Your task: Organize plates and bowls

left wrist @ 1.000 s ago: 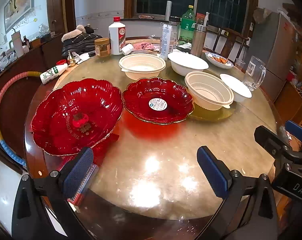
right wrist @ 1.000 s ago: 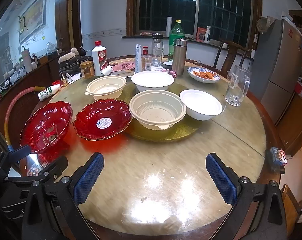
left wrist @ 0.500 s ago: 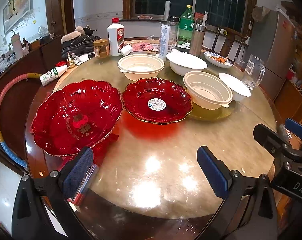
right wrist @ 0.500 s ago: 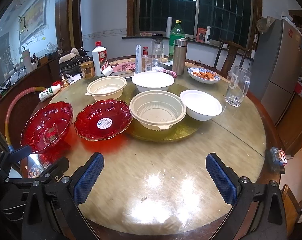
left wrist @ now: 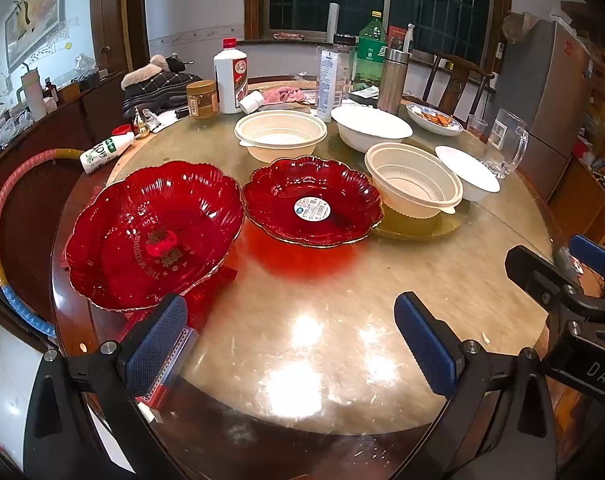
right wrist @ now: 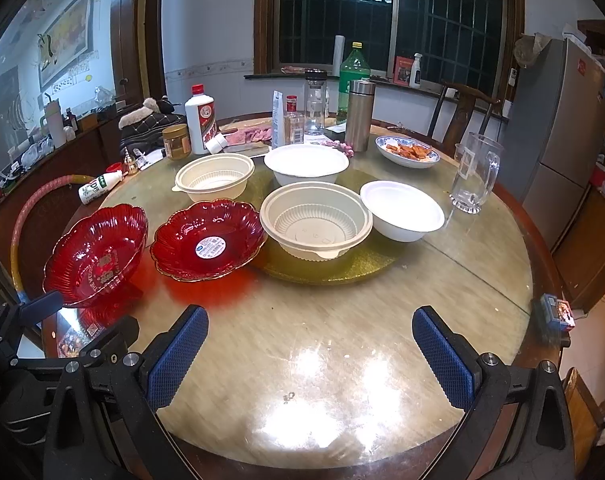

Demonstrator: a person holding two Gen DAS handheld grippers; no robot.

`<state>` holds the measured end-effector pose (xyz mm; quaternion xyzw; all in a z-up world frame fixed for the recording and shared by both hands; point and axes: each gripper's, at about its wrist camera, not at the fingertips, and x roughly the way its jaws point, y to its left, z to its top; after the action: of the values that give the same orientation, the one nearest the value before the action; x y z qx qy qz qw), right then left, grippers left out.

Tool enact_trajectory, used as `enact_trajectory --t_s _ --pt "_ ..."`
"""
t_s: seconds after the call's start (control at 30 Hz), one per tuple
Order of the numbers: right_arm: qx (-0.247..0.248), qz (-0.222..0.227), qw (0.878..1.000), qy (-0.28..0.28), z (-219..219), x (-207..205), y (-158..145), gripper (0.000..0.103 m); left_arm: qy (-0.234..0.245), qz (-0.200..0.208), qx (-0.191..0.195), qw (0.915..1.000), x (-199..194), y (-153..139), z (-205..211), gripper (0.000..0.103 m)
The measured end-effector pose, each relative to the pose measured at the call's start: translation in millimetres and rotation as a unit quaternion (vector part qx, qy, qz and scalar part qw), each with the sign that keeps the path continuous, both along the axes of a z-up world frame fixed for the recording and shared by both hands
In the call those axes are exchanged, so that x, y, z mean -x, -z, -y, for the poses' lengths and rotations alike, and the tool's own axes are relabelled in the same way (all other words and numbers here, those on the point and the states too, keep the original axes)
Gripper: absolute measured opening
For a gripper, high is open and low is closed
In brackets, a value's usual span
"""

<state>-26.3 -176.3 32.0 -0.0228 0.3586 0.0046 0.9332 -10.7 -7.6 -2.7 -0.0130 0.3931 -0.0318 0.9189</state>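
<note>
A red footed dish (left wrist: 150, 236) (right wrist: 96, 256) stands at the table's left edge. A red plate with a sticker (left wrist: 312, 202) (right wrist: 208, 240) lies beside it. A cream ribbed bowl (left wrist: 414, 184) (right wrist: 316, 220) sits on a gold turntable, another cream bowl (left wrist: 280, 134) (right wrist: 214, 176) behind. Two white bowls (left wrist: 372, 128) (right wrist: 402, 210) stand at the right. My left gripper (left wrist: 290, 340) is open and empty, near the footed dish. My right gripper (right wrist: 310, 356) is open and empty over the table's front.
Bottles, a jar, a steel flask (right wrist: 360, 114) and a plate of food (right wrist: 406, 152) crowd the table's far side. A glass mug (right wrist: 476, 174) stands at the right. A small box (right wrist: 558, 314) lies at the right edge. A hoop (left wrist: 6, 216) leans at the left.
Both views shifted very slightly; the grippers have barely moved and stay open. Nothing on the table has moved.
</note>
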Motion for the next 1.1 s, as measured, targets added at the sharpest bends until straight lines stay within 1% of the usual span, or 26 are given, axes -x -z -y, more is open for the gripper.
enact_trajectory --t_s 0.23,0.33,0.4,0.47,0.5,0.53,0.57,0.63,0.7,0.77,0.8,0.83,0.87,0.9,0.93,1.0,1.03,1.1 --pt "-0.003 0.000 1.000 -0.001 0.0 0.7 -0.1 0.103 0.001 -0.001 0.000 1.0000 1.5 -1.2 0.6 0.103" --pt "-0.016 0.000 1.000 -0.009 -0.3 1.7 -0.2 0.103 0.009 -0.003 0.008 0.9999 5.5 -4.4 -2.9 0.103" --pt "-0.041 -0.004 0.999 -0.019 1.3 2.3 0.6 0.103 0.023 -0.008 0.025 0.9994 10.0 -9.7 -13.4 0.103" --pt "-0.063 -0.009 0.997 -0.030 0.8 1.3 0.7 0.103 0.030 -0.008 0.057 0.9979 15.4 -15.6 -34.2 0.103" --pt "-0.075 -0.013 0.996 -0.037 -0.2 0.5 1.0 0.103 0.024 -0.002 0.068 0.9974 18.1 -19.3 -47.2 0.103" --pt "-0.094 -0.017 0.994 -0.049 -2.3 -0.8 1.5 0.103 0.015 0.005 0.072 0.9973 20.3 -21.9 -57.9 0.103" --pt "-0.115 -0.022 0.991 -0.061 -4.7 -2.3 2.5 0.103 -0.004 0.014 0.072 0.9973 22.9 -24.7 -74.2 0.103" --pt "-0.167 -0.040 0.981 -0.095 -13.6 -6.4 5.5 0.103 -0.040 0.022 0.076 0.9960 24.3 -25.2 -103.7 0.103" --pt "-0.200 -0.065 0.970 -0.121 -26.9 -14.1 11.0 0.103 -0.084 0.019 0.089 0.9923 23.7 -18.9 -134.8 0.103" --pt "-0.224 -0.089 0.960 -0.144 -45.5 -24.3 18.3 0.103 -0.137 0.012 0.104 0.9851 23.0 -8.4 -164.9 0.103" --pt "-0.234 -0.099 0.955 -0.150 -54.4 -28.7 22.1 0.103 -0.168 0.010 0.112 0.9793 22.5 -2.3 -180.9 0.103" --pt "-0.252 -0.117 0.948 -0.157 -66.1 -37.4 28.8 0.103 -0.186 0.009 0.117 0.9755 22.2 1.2 -189.5 0.103" --pt "-0.268 -0.131 0.941 -0.160 -74.1 -44.2 34.3 0.103 -0.207 0.007 0.129 0.9699 21.4 6.0 -200.1 0.103" --pt "-0.281 -0.146 0.934 -0.163 -81.5 -49.6 40.6 0.103 -0.216 0.006 0.139 0.9664 20.6 9.7 -205.3 0.103" --pt "-0.296 -0.164 0.926 -0.167 -91.4 -58.2 47.9 0.103 -0.229 0.004 0.155 0.9609 18.7 14.0 -211.9 0.103" --pt "-0.312 -0.188 0.916 -0.171 -107.5 -73.3 60.7 0.102 -0.249 0.007 0.178 0.9521 13.2 20.1 -220.4 0.103" --pt "-0.319 -0.198 0.912 -0.165 -114.0 -81.4 67.9 0.102 -0.251 0.007 0.176 0.9518 10.4 21.3 -221.4 0.103" --pt "-0.333 -0.214 0.904 -0.160 -123.9 -95.4 79.7 0.100 -0.244 0.004 0.155 0.9572 0.1 23.3 -219.5 0.103"
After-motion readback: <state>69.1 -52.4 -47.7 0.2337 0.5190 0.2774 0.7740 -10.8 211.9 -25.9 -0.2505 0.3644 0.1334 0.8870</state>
